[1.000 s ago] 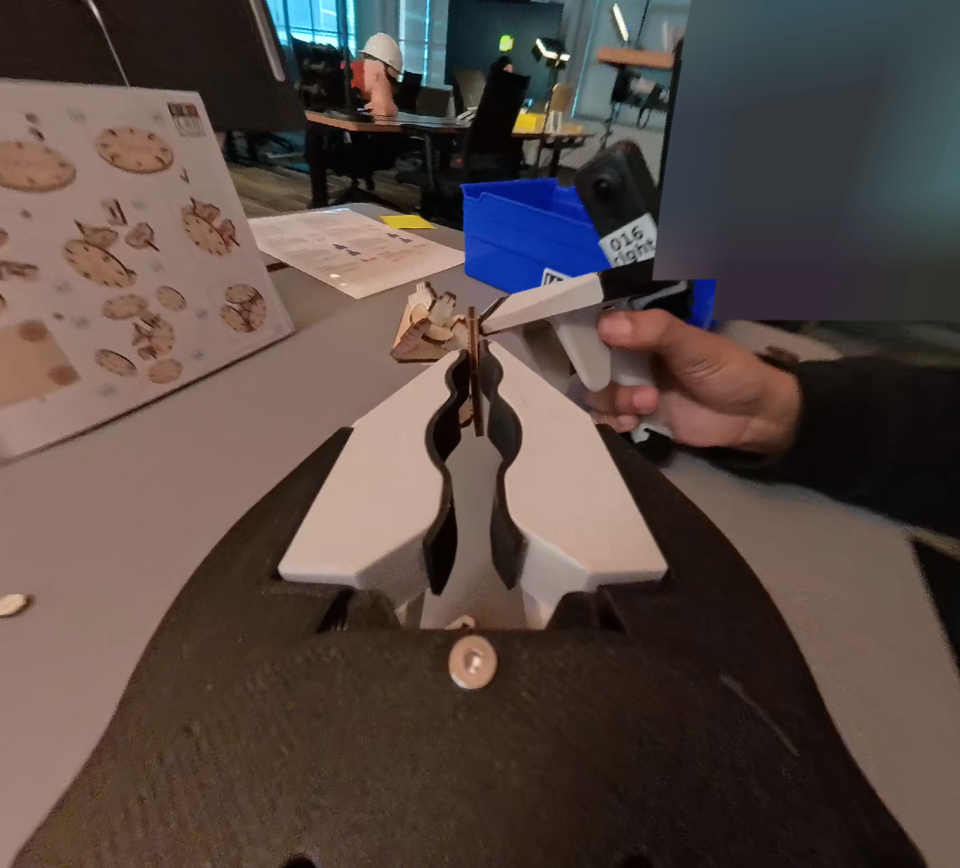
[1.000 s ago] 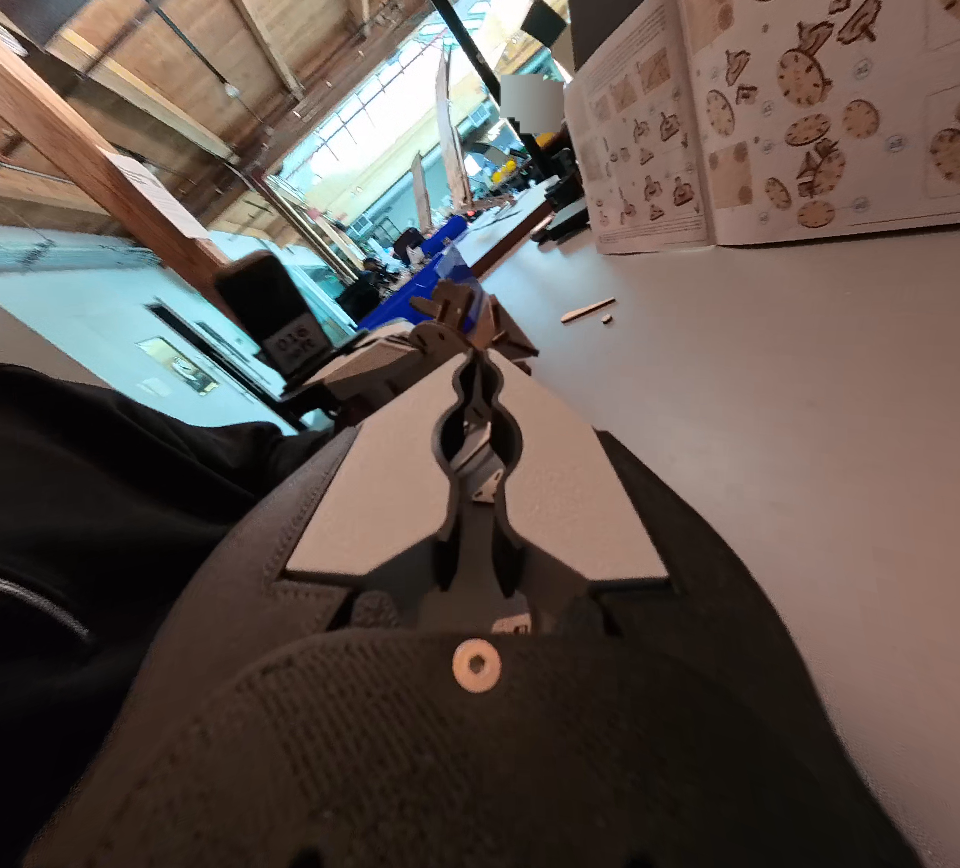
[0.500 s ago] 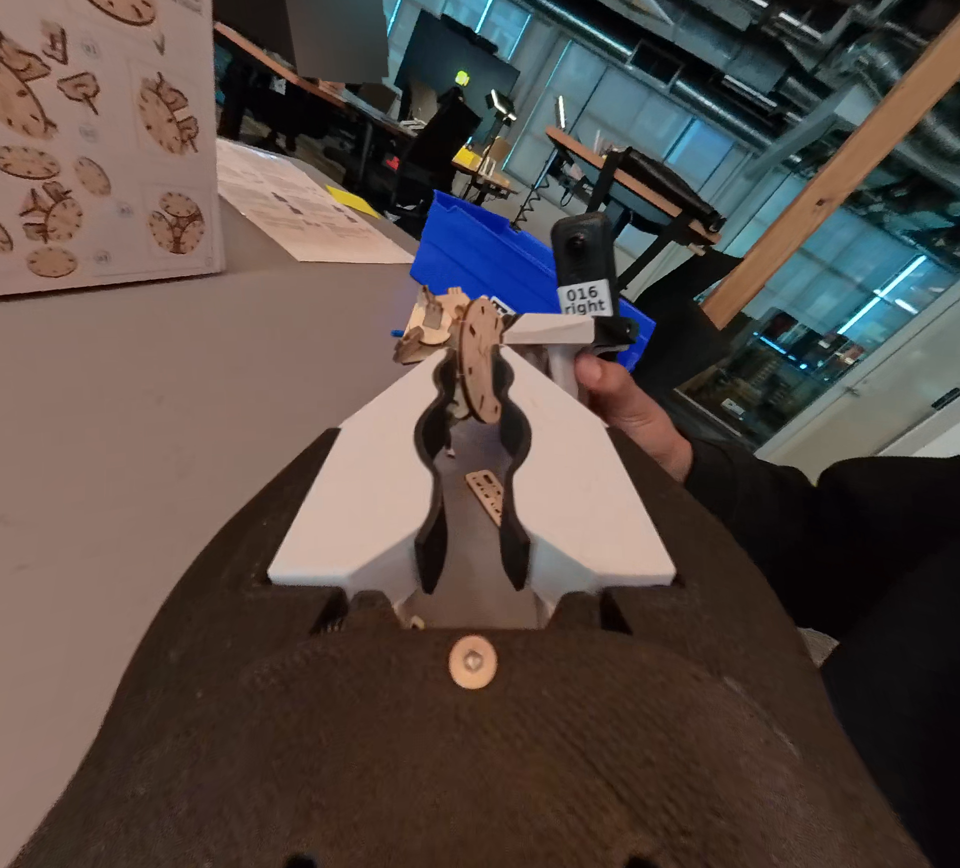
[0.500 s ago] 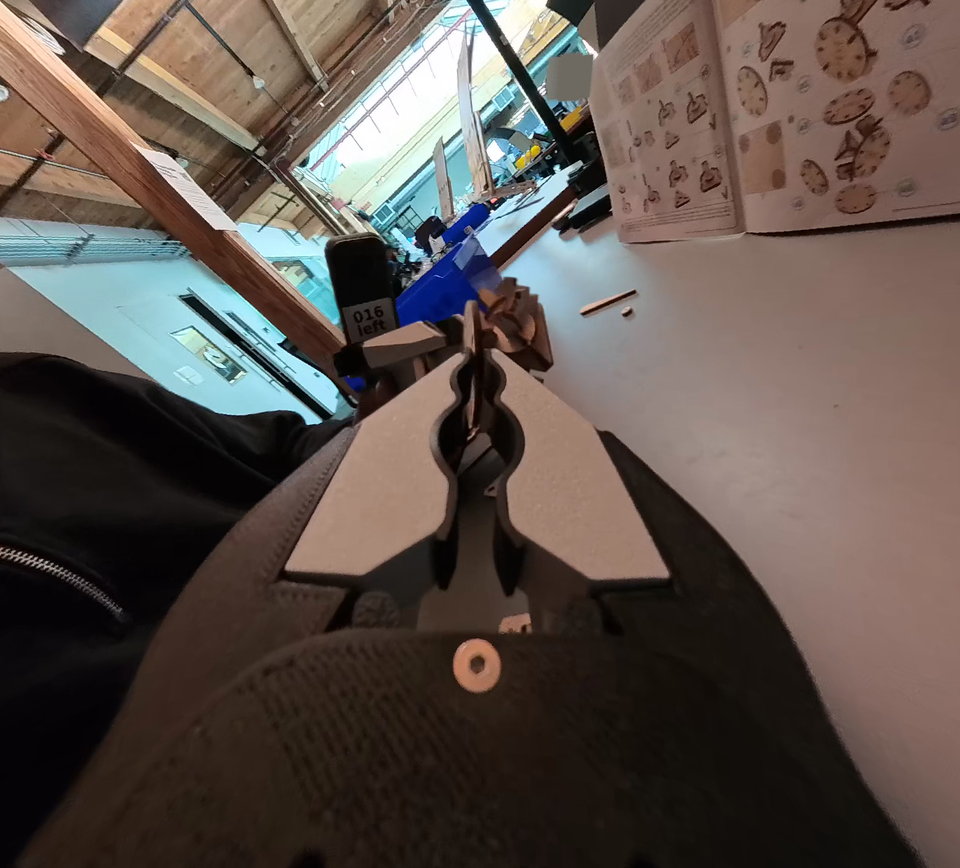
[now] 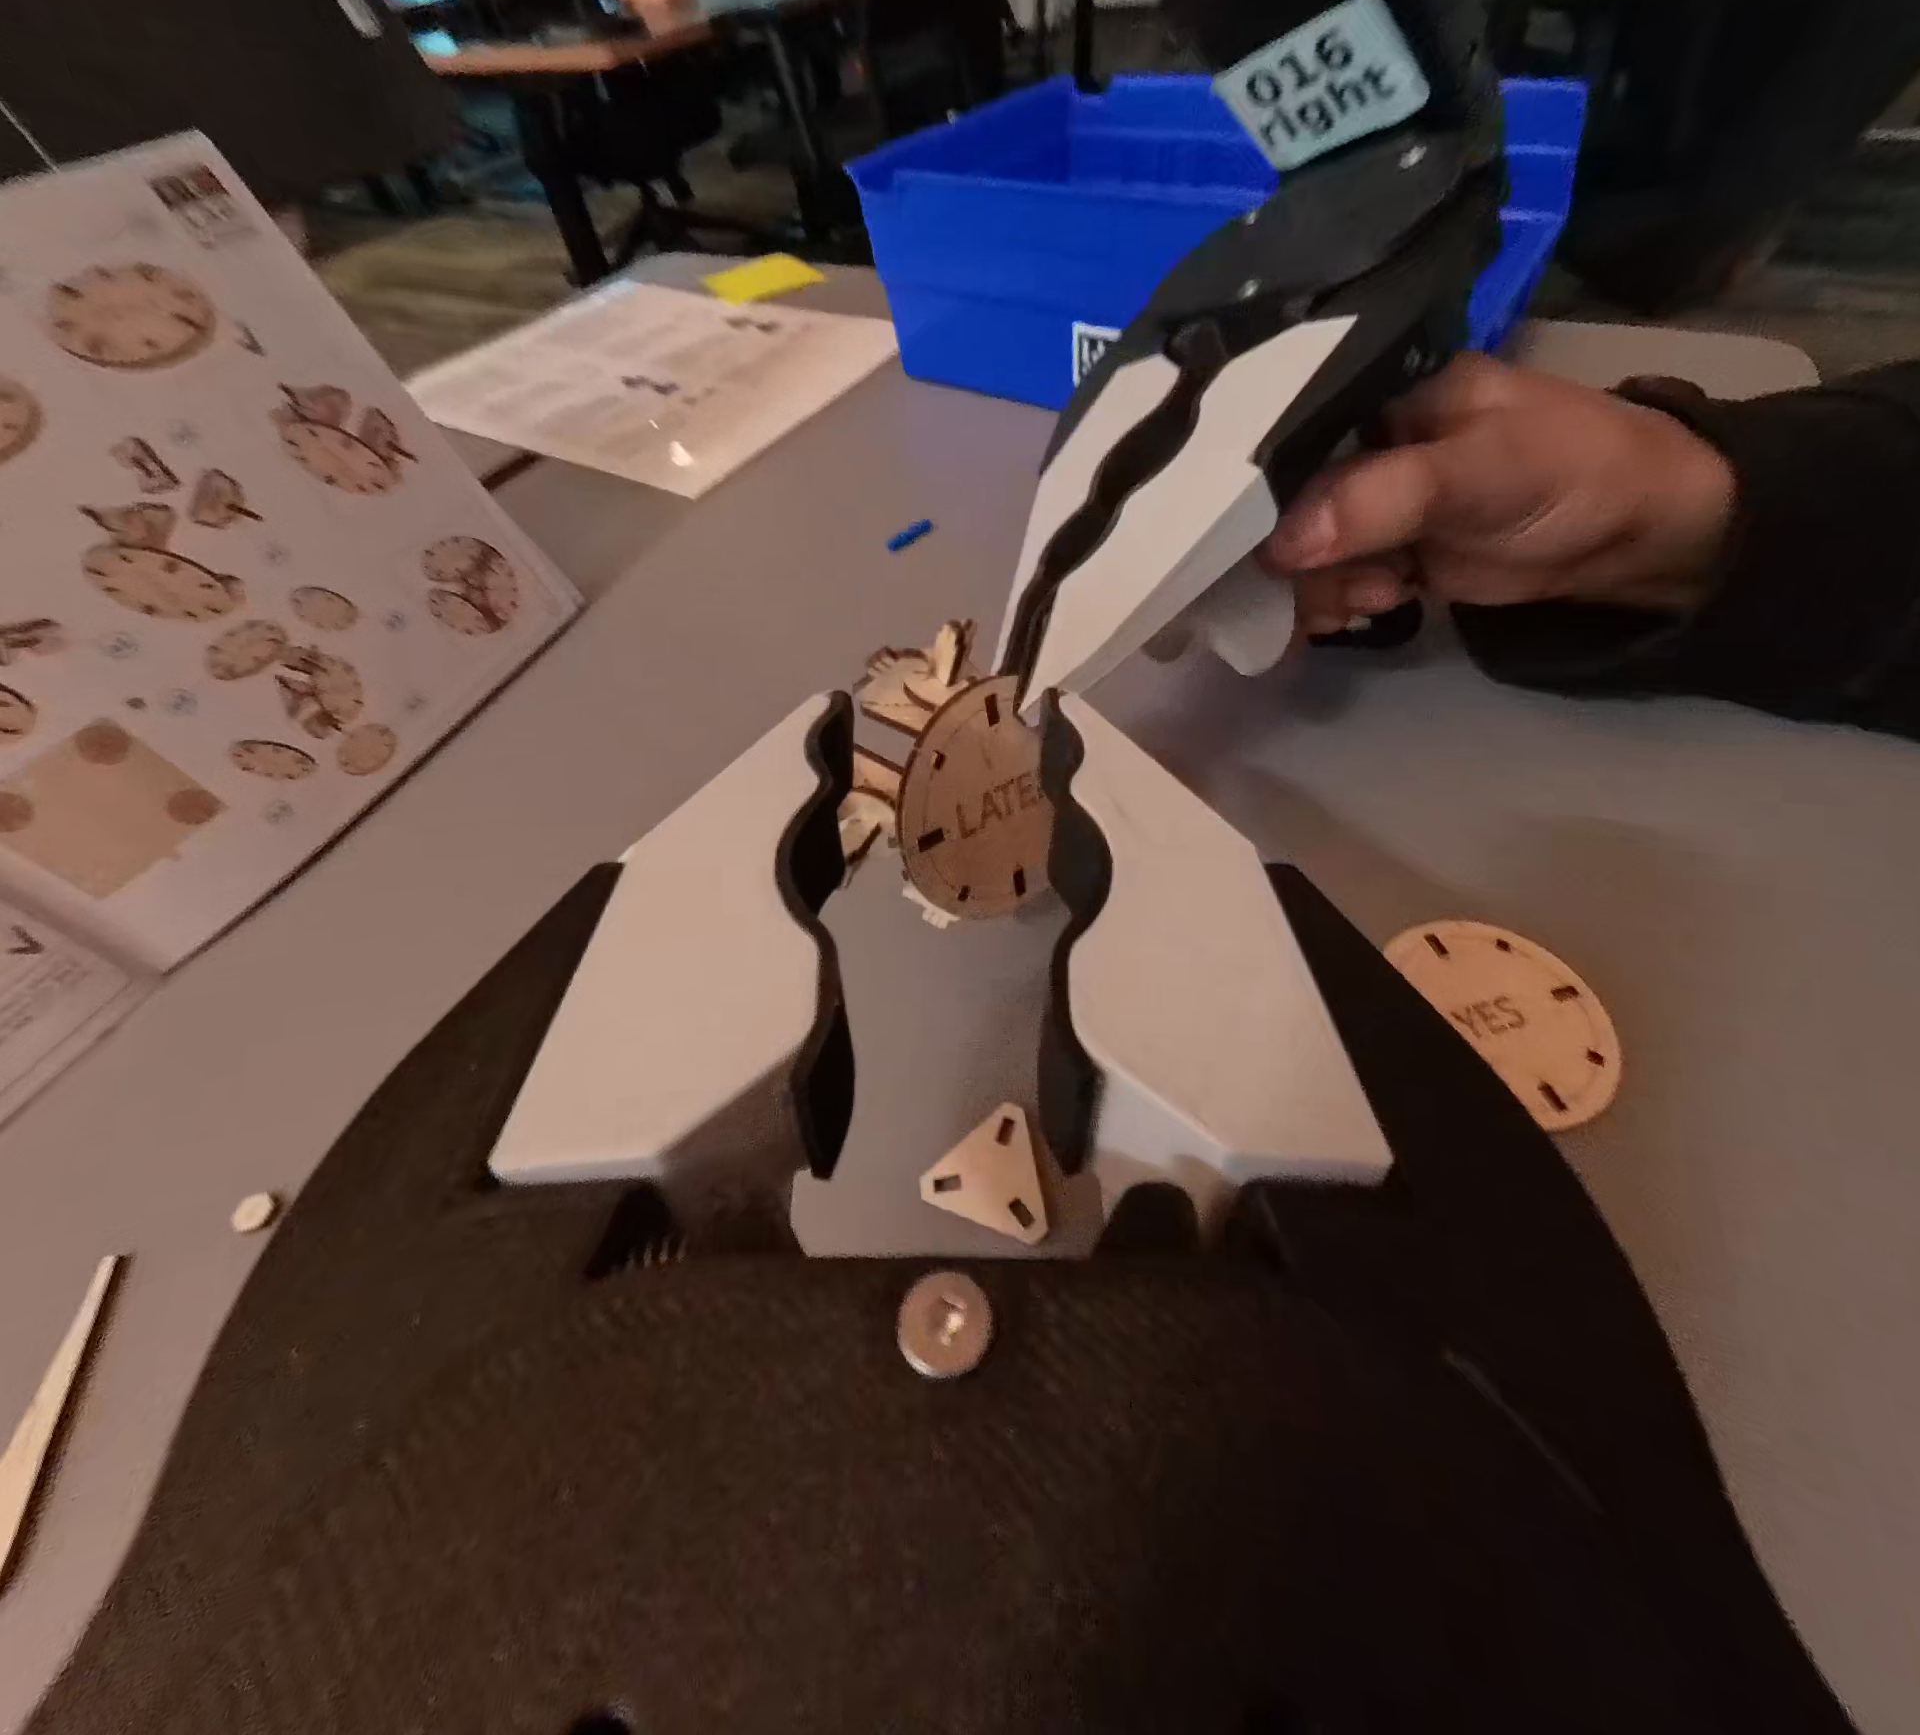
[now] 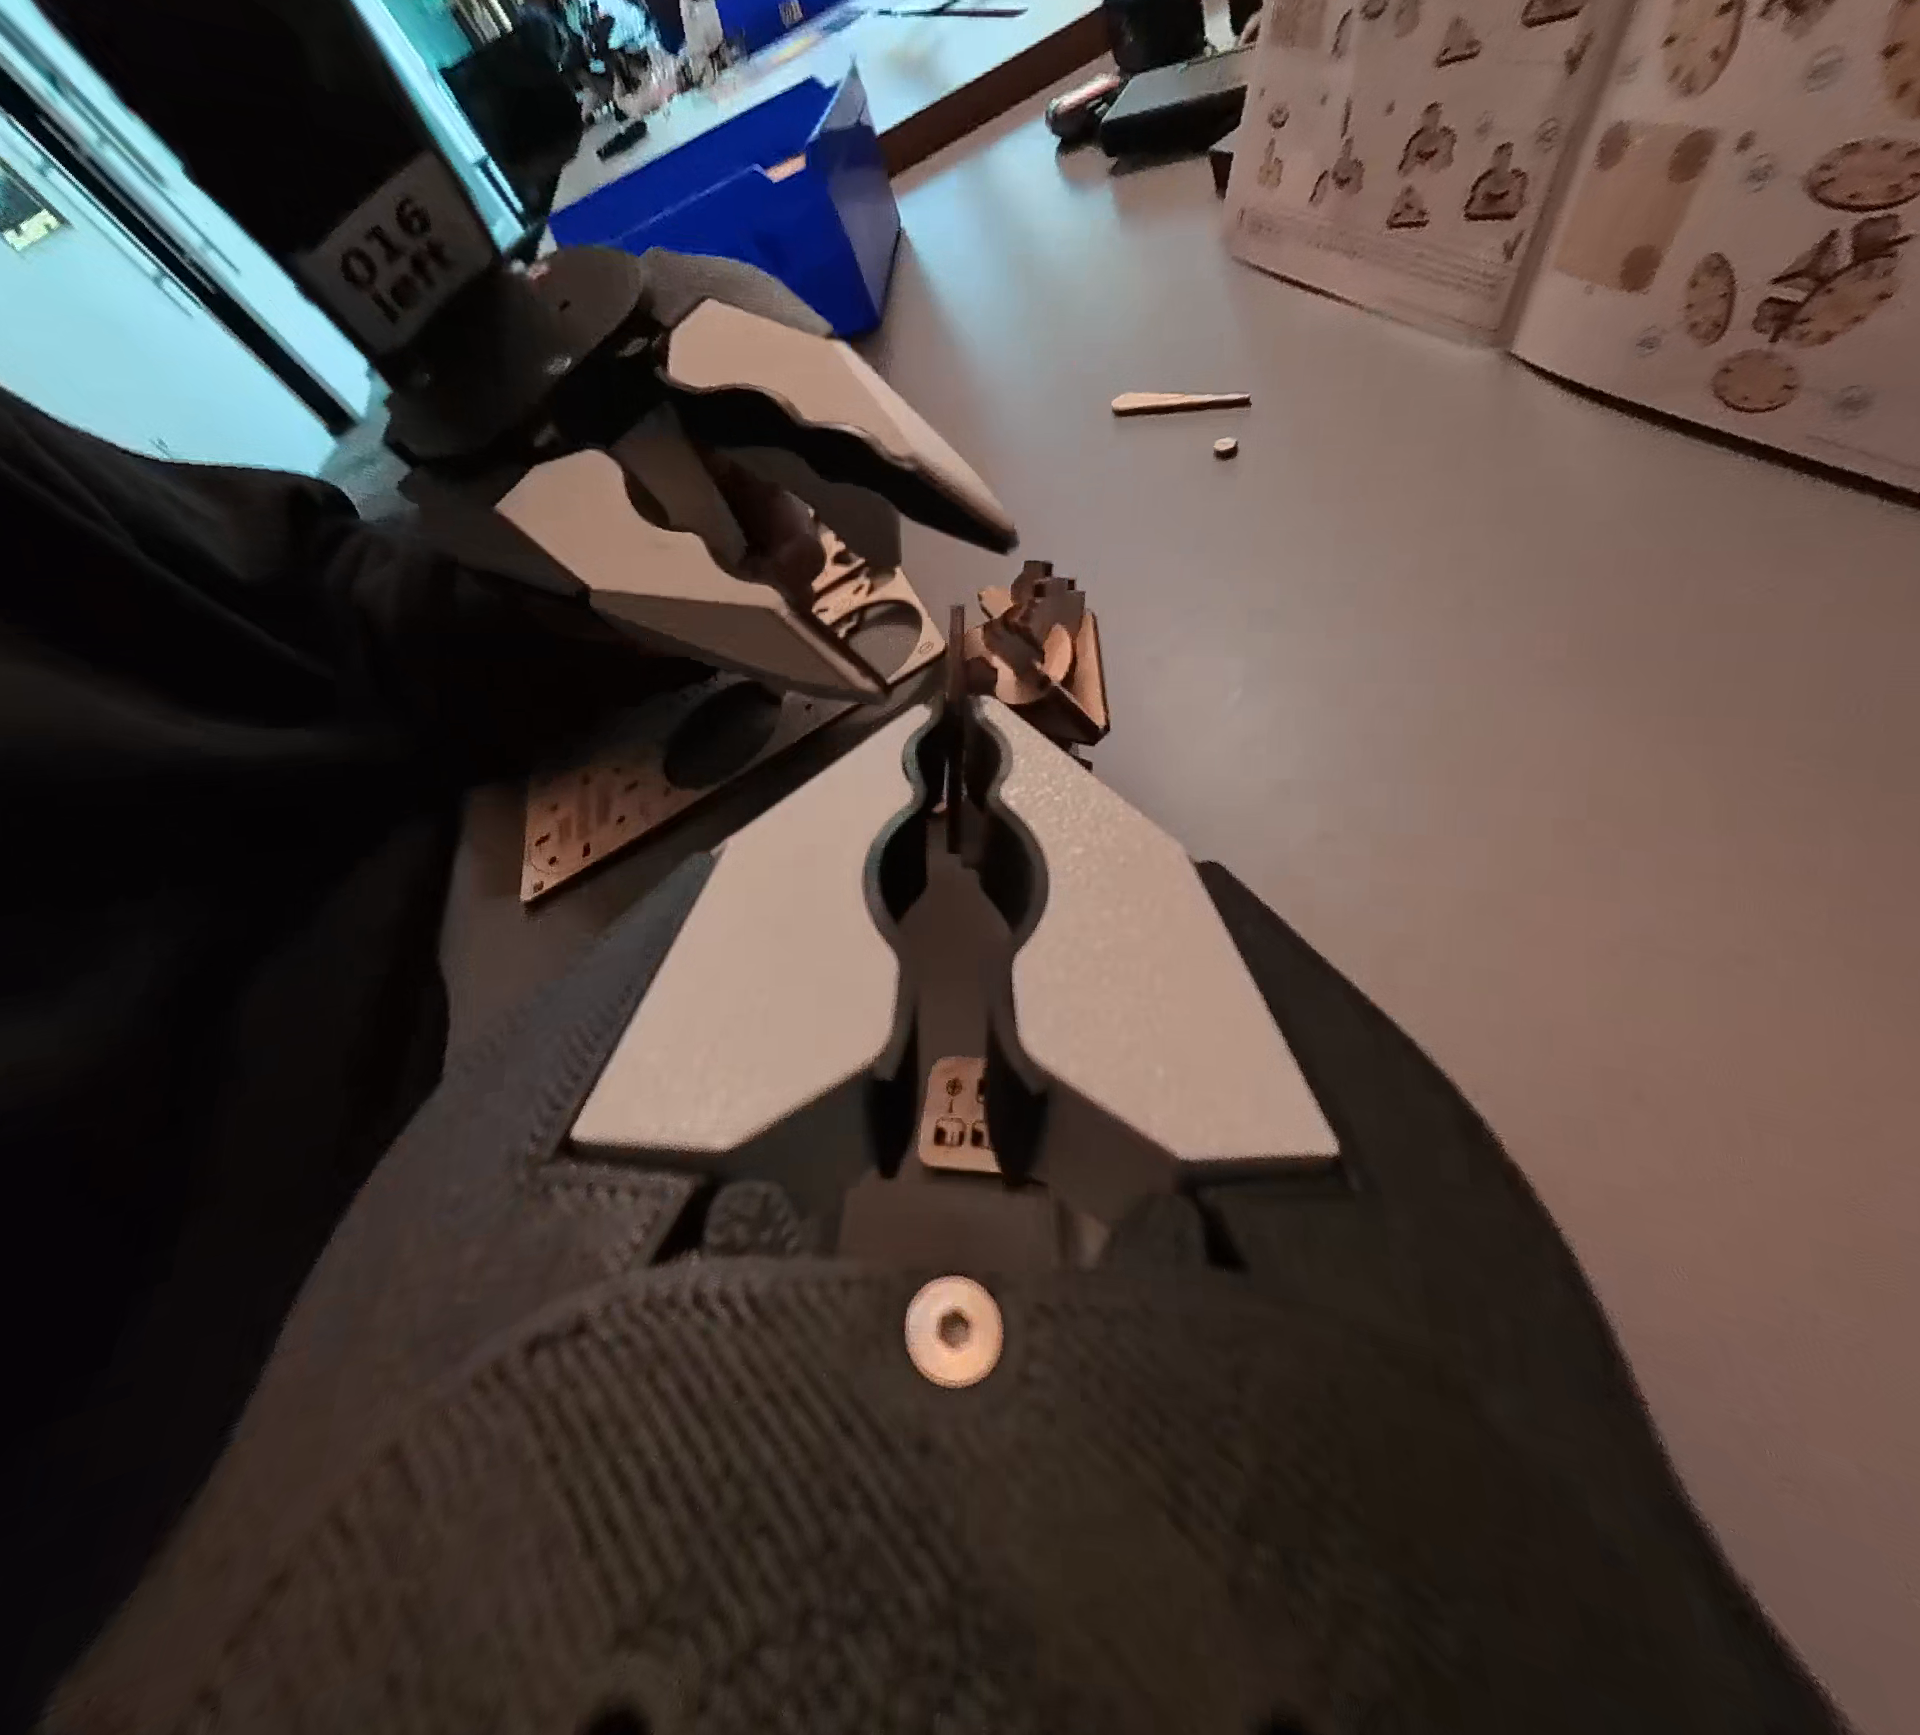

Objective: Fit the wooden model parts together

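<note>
A white label (image 5: 1325, 80) with printed characters sits on the right gripper (image 5: 1029, 686); a like label (image 6: 400, 257) on the left gripper (image 6: 940, 617); an engraved word marks the upright wooden disc (image 5: 971, 812); another marks the flat disc (image 5: 1507, 1020); the booklet (image 5: 208, 542) and sheet (image 5: 655, 381) carry print too small to read.

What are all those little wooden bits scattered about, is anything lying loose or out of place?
A few strays: a wooden triangle piece lies under the open left gripper, a round wooden disc lies flat to its right, and a sliver and a tiny round chip sit apart on the grey table. Nothing looks broken.
</note>
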`<state>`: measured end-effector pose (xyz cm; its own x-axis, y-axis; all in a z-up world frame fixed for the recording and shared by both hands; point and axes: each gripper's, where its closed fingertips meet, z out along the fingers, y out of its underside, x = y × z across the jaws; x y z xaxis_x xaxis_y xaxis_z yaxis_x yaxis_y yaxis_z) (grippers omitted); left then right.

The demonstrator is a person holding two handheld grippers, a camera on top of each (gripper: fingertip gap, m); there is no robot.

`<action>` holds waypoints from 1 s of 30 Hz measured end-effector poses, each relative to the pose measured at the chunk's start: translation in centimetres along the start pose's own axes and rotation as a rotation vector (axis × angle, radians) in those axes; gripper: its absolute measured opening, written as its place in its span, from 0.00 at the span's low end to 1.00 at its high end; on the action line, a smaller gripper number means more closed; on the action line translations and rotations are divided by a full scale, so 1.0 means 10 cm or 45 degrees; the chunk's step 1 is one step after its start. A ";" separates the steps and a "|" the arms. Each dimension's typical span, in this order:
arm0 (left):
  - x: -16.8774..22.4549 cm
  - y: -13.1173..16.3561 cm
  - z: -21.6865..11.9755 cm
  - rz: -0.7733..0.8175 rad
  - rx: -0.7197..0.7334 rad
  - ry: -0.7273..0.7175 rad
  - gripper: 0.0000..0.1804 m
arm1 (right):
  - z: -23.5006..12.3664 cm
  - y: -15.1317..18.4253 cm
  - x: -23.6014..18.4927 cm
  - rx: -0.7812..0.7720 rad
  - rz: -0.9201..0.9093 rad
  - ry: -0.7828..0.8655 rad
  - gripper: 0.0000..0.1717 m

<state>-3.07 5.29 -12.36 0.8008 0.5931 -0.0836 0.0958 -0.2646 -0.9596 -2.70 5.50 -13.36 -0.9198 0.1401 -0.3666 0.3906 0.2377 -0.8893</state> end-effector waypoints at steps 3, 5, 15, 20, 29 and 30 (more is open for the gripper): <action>0.01 0.05 0.00 -0.036 -0.041 0.046 0.14 | 0.02 0.03 -0.04 -0.041 -0.047 0.003 0.00; 0.01 0.07 -0.01 -0.048 -0.047 0.074 0.09 | 0.02 0.03 -0.06 -0.045 -0.056 -0.006 0.00; 0.07 0.13 0.00 -0.113 -0.066 0.166 0.05 | 0.04 0.08 -0.06 -0.068 -0.046 -0.016 0.00; 0.08 0.15 0.01 -0.186 -0.070 0.203 0.06 | 0.05 0.09 -0.06 -0.069 -0.041 -0.016 0.00; 0.08 0.14 0.01 -0.220 -0.070 0.234 0.05 | 0.06 0.09 -0.06 -0.060 -0.051 0.012 0.00; 0.07 0.15 0.01 -0.214 -0.077 0.224 0.04 | 0.07 0.10 -0.05 -0.063 -0.062 0.032 0.00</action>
<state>-2.40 5.43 -13.89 0.8606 0.4926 0.1293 0.2677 -0.2215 -0.9377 -1.89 5.03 -14.25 -0.9367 0.1511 -0.3159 0.3476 0.2918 -0.8911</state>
